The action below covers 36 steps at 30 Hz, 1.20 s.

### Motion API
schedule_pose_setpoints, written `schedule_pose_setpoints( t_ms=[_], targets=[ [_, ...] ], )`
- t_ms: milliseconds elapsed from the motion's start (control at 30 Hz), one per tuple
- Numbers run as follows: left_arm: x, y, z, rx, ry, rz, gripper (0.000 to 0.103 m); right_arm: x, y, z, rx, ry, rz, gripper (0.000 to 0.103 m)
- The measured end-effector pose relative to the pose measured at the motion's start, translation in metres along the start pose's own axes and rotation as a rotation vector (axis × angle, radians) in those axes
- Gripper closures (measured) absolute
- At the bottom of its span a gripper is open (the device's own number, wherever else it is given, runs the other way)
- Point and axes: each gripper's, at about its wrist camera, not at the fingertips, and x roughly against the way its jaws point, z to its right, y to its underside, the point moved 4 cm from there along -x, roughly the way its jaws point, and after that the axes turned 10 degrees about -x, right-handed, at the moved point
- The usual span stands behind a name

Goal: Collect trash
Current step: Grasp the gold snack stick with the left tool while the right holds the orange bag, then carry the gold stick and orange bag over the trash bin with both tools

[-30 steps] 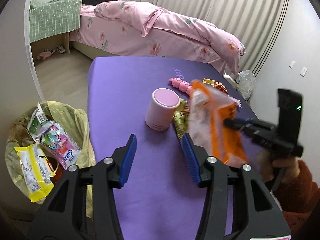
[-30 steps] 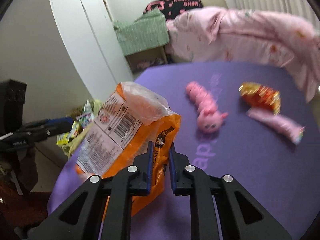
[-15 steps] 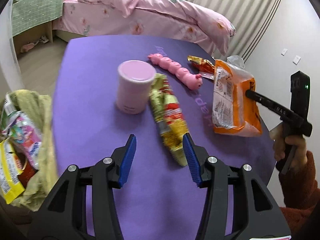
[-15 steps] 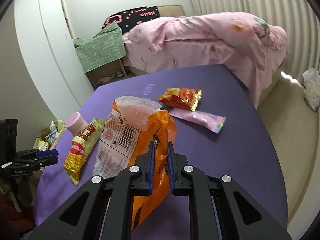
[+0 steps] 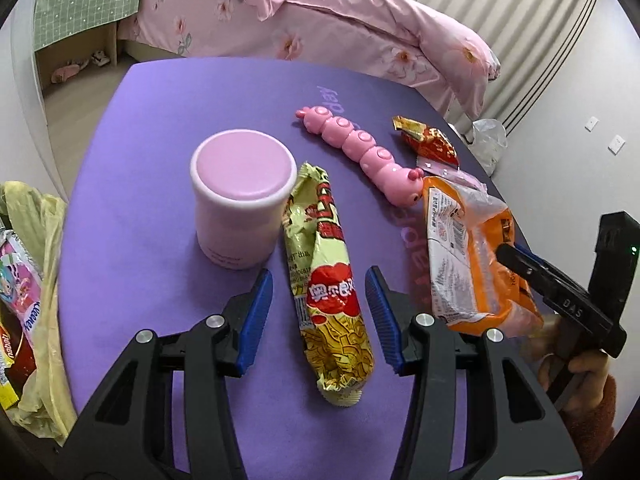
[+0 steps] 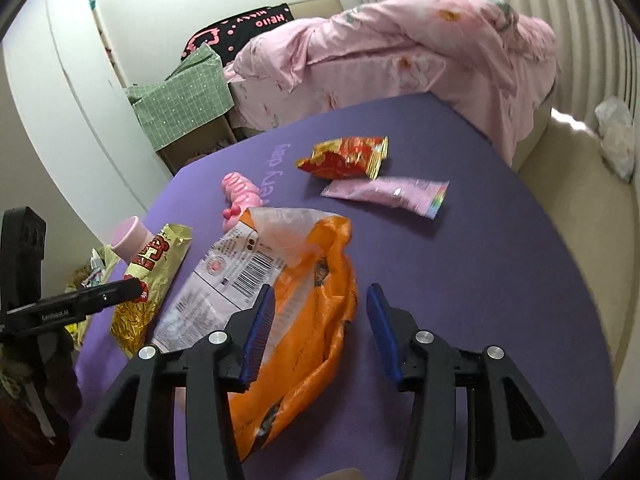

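Note:
On the purple table (image 5: 160, 128) lie a yellow-green snack packet (image 5: 326, 276), an orange bag (image 5: 472, 264), a red wrapper (image 5: 430, 140) and a pink wrapper (image 6: 388, 194). My left gripper (image 5: 319, 316) is open, its fingers on either side of the yellow-green packet's lower half. My right gripper (image 6: 322, 334) is open over the orange bag (image 6: 296, 320), which lies loose on the table between the jaws. The yellow-green packet (image 6: 150, 272) and red wrapper (image 6: 348, 156) also show in the right wrist view.
A pink-lidded cup (image 5: 240, 196) stands left of the packet. A pink caterpillar toy (image 5: 360, 152) lies behind it. A trash bag (image 5: 28, 280) with wrappers hangs off the table's left edge. A bed with pink bedding (image 5: 320, 20) is behind the table.
My right gripper has opened and let go of the orange bag, which now lies on the table. My left gripper has moved forward so its fingers straddle the yellow-green packet.

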Motion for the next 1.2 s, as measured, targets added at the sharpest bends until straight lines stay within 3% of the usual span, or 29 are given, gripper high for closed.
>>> schedule_pose_setpoints(
  t_ms=[167, 233, 267, 300, 367, 533, 833, 1200],
  targets=[
    [-0.003, 0.005, 0.001, -0.008, 0.011, -0.028, 0.073, -0.017, 0.011, -0.012, 0.047, 0.009, -0.061, 0.058],
    [0.001, 0.005, 0.003, -0.025, 0.012, -0.028, 0.08, -0.019, 0.015, -0.021, 0.079, -0.015, -0.079, 0.067],
    [0.003, 0.005, 0.004, -0.035, 0.015, -0.025, 0.081, -0.019, 0.015, -0.024, 0.093, -0.009, -0.08, 0.08],
    [0.007, 0.006, 0.006, -0.044, 0.022, -0.02, 0.083, -0.018, 0.015, -0.027, 0.115, 0.003, -0.076, 0.086],
    [0.018, 0.009, 0.01, -0.068, 0.029, -0.003, 0.083, -0.01, 0.011, -0.033, 0.132, -0.008, -0.053, 0.093],
    [0.064, 0.012, 0.011, -0.108, 0.014, 0.079, 0.084, 0.031, -0.01, -0.056, 0.179, -0.045, 0.051, 0.094],
    [0.155, 0.005, -0.005, -0.147, -0.142, 0.249, 0.084, 0.093, -0.049, -0.129, 0.3, -0.149, 0.223, 0.094],
    [0.225, 0.026, -0.069, -0.034, -0.244, 0.355, 0.084, 0.102, -0.052, -0.22, 0.446, -0.236, 0.257, 0.094]
  ],
)
